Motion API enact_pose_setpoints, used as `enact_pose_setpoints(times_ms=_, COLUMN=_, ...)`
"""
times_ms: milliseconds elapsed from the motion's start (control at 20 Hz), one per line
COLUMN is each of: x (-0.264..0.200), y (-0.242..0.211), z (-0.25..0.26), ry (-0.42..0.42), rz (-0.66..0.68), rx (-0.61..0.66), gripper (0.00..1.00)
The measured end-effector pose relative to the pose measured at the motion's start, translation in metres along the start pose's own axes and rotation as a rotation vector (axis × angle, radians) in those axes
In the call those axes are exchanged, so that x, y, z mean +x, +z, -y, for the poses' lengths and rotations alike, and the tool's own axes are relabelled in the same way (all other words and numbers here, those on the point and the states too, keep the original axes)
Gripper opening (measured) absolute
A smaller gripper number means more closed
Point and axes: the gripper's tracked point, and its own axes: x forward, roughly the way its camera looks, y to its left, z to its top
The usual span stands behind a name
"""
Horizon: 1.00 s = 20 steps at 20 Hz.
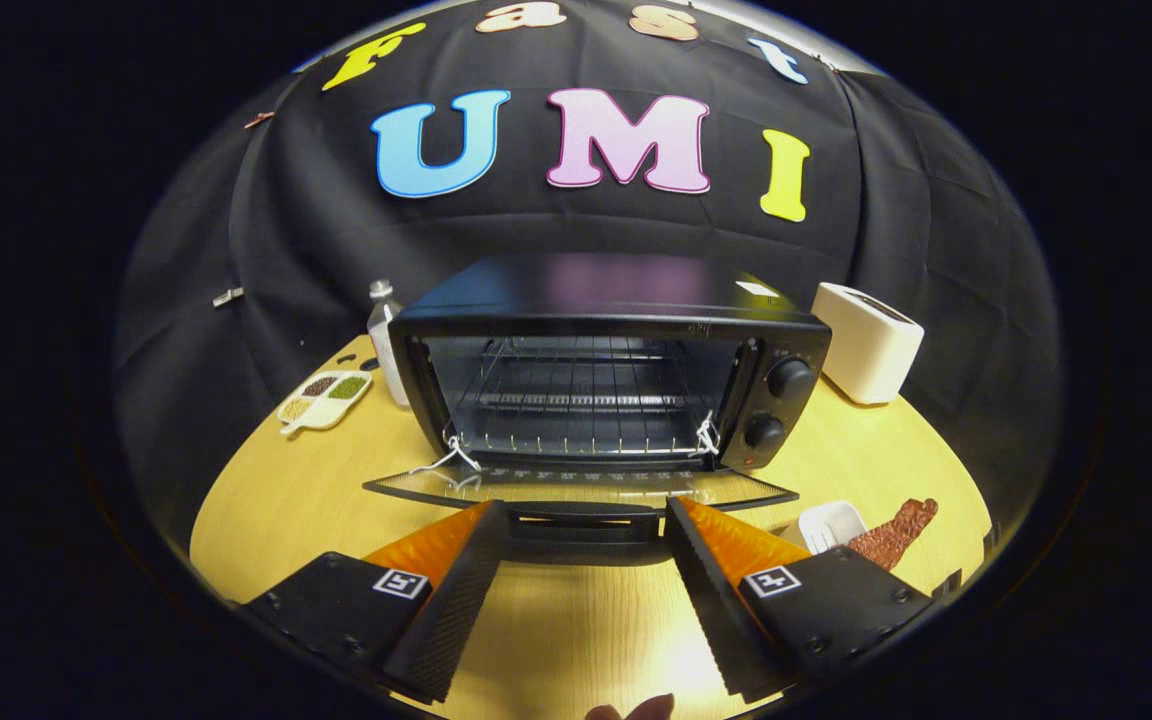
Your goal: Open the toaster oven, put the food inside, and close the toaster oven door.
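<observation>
A black toaster oven (626, 330) stands on the wooden table (296, 500) straight ahead of me. Its glass door (581, 488) is folded down flat toward me, and the wire rack (581, 400) inside is bare. The door's handle (586, 522) lies just ahead of my fingertips, between them. My gripper (586, 515) is open, with nothing between its fingers. A brown strip of food (894, 533) lies on the table to the right of my right finger, next to a small white dish (831, 525).
A cream-coloured toaster (866, 343) stands to the right of the oven. To the oven's left are a clear bottle (384, 340) and a white divided tray (326, 398) holding grains. Black cloth walls close off the back.
</observation>
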Motion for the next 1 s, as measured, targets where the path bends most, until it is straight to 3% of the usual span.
enact_pose_setpoints(times_ms=250, x=0.001, y=-0.037, z=0.000, ry=0.024, rz=-0.120, rx=0.011, gripper=0.99)
enact_pose_setpoints(times_ms=500, x=-0.009, y=-0.046, z=0.000, ry=0.048, rz=-0.132, rx=0.002, gripper=0.98)
enact_pose_setpoints(times_ms=1000, x=-0.062, y=0.016, z=0.034, ry=0.232, rz=-0.069, rx=-0.012, gripper=0.98)
